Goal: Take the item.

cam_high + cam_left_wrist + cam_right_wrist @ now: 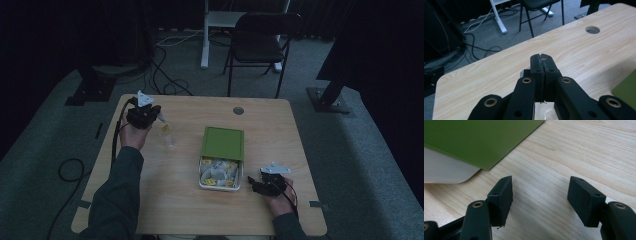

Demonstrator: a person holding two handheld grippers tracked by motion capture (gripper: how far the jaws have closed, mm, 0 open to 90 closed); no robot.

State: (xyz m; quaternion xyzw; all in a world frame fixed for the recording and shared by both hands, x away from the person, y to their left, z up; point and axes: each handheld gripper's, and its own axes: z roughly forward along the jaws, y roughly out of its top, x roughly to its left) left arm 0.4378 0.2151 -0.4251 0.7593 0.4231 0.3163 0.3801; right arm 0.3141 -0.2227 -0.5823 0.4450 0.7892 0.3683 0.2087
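Note:
A white box (202, 181) with a green lid (223, 142) slid partly back sits mid-table. Inside lie several white tea bags (219, 173) with yellow tags. My left gripper (156, 115) is raised over the table's left side. Its jaws are shut (541, 59) on a thin edge of a pale tea bag (166, 134) that hangs below them; a bit of the tea bag (544, 110) shows under the jaws. My right gripper (255, 184) rests low just right of the box. It stands open (540, 195) with bare wood between its fingers, and the green lid (474, 140) is ahead of it.
A round cable hole (238, 110) is near the table's far edge. Beyond the table stand a black chair (260, 42) and a white desk leg (204, 35), with cables (165, 75) on the grey floor.

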